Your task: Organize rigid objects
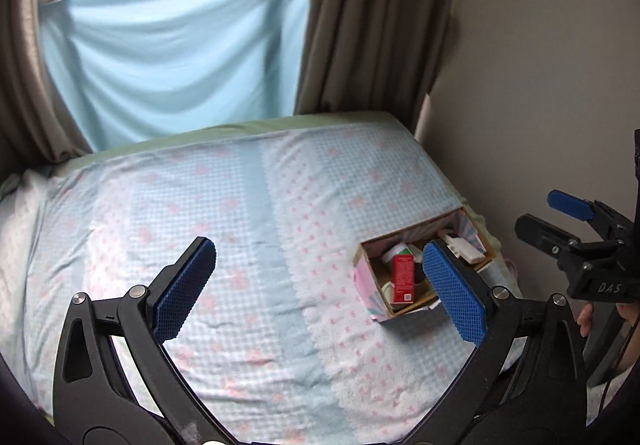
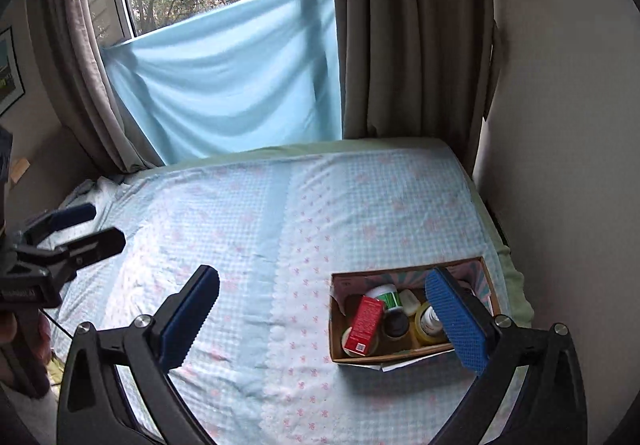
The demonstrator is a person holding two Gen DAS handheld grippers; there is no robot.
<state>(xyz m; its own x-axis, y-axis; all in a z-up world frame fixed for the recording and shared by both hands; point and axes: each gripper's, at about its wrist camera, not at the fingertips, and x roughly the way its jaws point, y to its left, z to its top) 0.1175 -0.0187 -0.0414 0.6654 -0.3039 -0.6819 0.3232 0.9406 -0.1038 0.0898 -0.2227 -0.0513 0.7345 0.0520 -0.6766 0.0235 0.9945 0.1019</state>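
Observation:
An open cardboard box (image 1: 370, 287) (image 2: 335, 341) sits on the bed near its right edge. Inside it lie a red carton (image 1: 402, 278) (image 2: 364, 324), a green-and-white jar (image 2: 387, 295), a dark-lidded jar (image 2: 396, 323), a yellow-ringed bottle (image 2: 427, 323) and a white flat item (image 1: 462, 247). My left gripper (image 1: 318, 287) hovers open above the bed, left of the box, with nothing between its blue pads. My right gripper (image 2: 322, 319) is open too, its right finger (image 2: 454, 321) overlapping the box. Each gripper also appears in the other's view: the right gripper (image 1: 560, 221), the left gripper (image 2: 84, 229).
The bed (image 1: 240, 213) (image 2: 280, 213) wears a blue checked sheet with pink bows. A light blue cloth (image 2: 232, 85) hangs over the window between brown curtains (image 2: 408, 37). A wall (image 2: 560, 165) runs along the bed's right side. A hand (image 1: 586, 319) holds the right gripper.

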